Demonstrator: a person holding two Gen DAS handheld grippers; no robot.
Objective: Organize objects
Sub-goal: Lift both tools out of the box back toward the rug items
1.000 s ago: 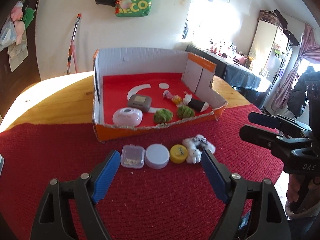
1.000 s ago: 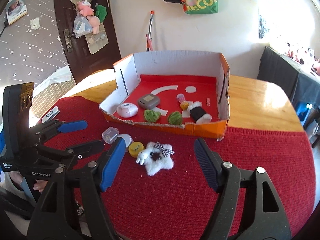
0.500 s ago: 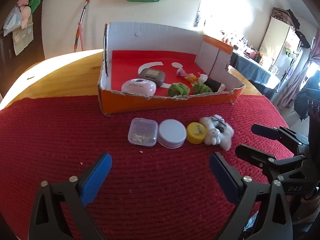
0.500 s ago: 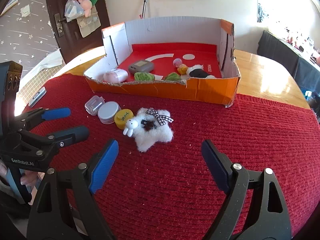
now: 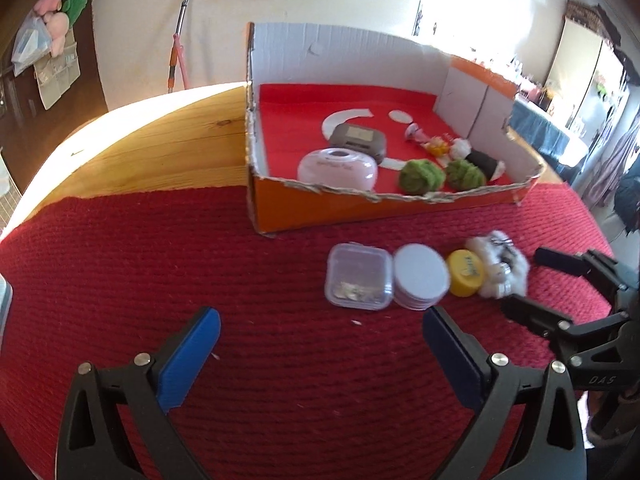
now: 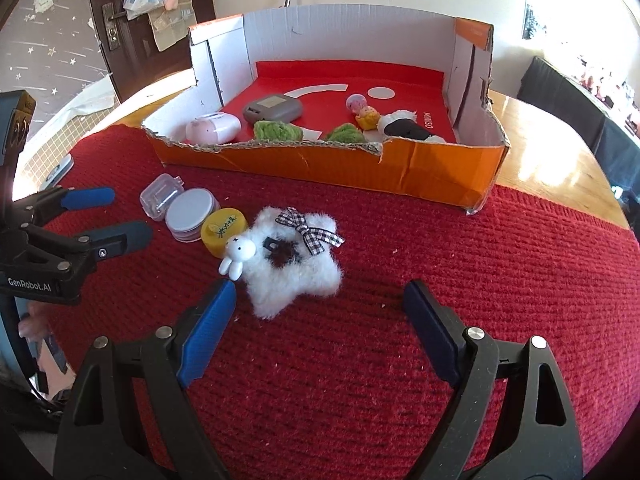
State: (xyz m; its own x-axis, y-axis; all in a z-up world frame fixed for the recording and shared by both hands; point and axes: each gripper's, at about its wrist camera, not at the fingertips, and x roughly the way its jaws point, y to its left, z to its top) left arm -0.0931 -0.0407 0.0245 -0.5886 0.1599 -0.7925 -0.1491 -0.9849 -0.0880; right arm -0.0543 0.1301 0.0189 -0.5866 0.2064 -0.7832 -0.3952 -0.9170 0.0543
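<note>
Both grippers (image 5: 320,340) (image 6: 318,308) lower, jaws wider.

I am counting one orange cardboard box (image 6: 420,172) holding seven things: two green fuzzy balls (image 5: 422,176), one pink-white oval case (image 5: 338,169), one grey case (image 6: 272,109), one black-and-white plush (image 6: 404,128) and two small figurines (image 6: 362,110). I am seeing four things lying outside: one clear plastic box (image 5: 357,276), one round white tin (image 5: 421,276), one yellow cap (image 6: 224,230), one white fluffy star (image 6: 296,260).
</note>
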